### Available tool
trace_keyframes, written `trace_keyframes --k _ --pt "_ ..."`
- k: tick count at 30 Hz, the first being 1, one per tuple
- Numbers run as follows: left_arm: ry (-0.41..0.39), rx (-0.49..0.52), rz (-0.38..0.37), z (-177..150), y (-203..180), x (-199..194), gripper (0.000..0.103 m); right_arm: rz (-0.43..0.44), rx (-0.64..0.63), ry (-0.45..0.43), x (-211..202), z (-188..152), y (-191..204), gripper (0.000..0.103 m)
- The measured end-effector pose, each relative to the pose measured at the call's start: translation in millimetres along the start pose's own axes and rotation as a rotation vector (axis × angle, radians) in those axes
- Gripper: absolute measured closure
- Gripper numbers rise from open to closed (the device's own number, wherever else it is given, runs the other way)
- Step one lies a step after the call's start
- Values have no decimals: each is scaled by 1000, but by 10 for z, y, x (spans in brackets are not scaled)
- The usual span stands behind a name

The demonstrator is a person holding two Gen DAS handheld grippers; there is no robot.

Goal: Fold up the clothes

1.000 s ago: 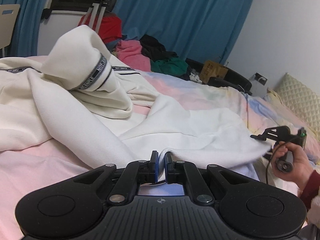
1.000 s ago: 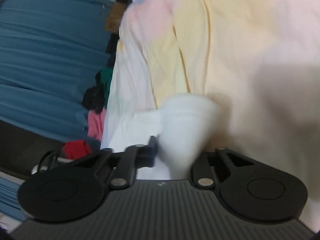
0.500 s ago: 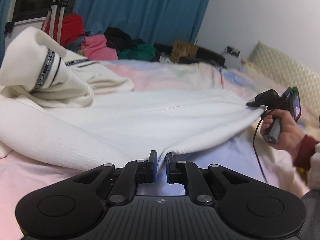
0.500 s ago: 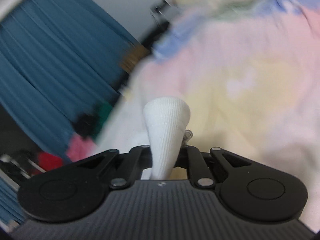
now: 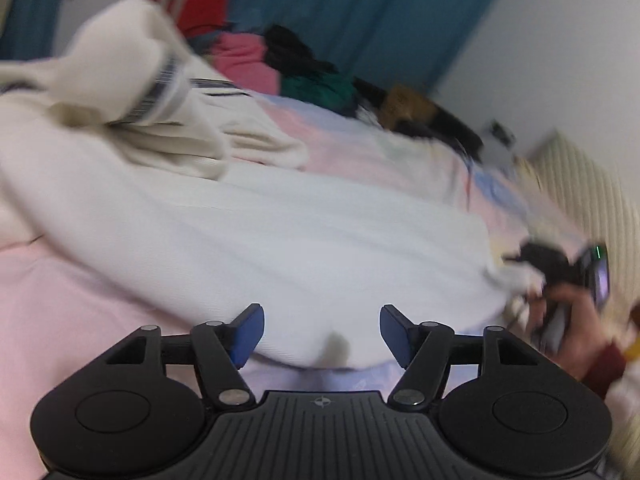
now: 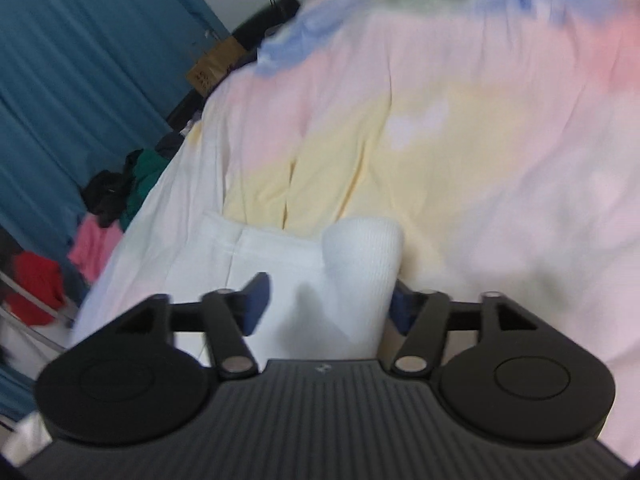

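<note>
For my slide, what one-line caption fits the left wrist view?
Left gripper open, blue fingers apart over a white garment spread on a pastel bedsheet.

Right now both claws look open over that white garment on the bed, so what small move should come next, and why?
Probably lift both grippers clear. The left gripper and right gripper are open, and the white garment lies spread across the bed, seemingly released, though fabric still bulges between the right fingers.
</note>
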State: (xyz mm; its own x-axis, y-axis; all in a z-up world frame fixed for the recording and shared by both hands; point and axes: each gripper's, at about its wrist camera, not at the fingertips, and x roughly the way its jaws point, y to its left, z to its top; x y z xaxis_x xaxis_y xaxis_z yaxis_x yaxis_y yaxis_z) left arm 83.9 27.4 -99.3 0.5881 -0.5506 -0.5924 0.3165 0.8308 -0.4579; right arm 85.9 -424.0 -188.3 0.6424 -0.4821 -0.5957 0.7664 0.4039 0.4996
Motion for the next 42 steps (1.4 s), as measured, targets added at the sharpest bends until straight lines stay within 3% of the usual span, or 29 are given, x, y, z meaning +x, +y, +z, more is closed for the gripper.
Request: trace_keyframes --k 2,7,10,13,16,19,21,23,26,31,34,39,42 --pt "-9 -74 9 52 95 -68 22 -18 -62 -54 -224 39 81 35" --pt "-78 -440 140 145 765 -287 22 67 -245 -121 -583 -5 416 34" --pt "-145 -653 222 140 1263 -420 22 150 -343 -78 -641 -109 681 34" --pt "-261 -827 310 110 1664 -554 23 224 -416 -1 -642 -263 872 35" --pt "-374 -949 321 113 1956 -635 24 235 -501 50 -540 -412 1016 35" --pt "-441 -950 375 211 2074 -677 28 230 -562 96 -445 -546 1085 35" --pt "-450 -972 395 260 2173 -696 38 221 -579 140 -334 -606 1085 35" --pt "-446 -994 396 301 2275 -717 64 215 -599 175 -252 -668 1077 35" --pt "-415 -971 402 413 2300 -827 81 205 -609 203 -169 -722 1048 36" --pt "-394 -845 461 719 2182 -1177 89 193 -614 224 -60 -789 988 37" --pt "-375 -804 443 880 2126 -1551 91 192 -633 216 -63 -776 976 37" --pt "-271 -880 372 762 2290 -2321 92 184 -635 215 -115 -736 950 37" --pt "-209 -919 349 631 2462 -2544 92 169 -623 210 -125 -714 937 37"
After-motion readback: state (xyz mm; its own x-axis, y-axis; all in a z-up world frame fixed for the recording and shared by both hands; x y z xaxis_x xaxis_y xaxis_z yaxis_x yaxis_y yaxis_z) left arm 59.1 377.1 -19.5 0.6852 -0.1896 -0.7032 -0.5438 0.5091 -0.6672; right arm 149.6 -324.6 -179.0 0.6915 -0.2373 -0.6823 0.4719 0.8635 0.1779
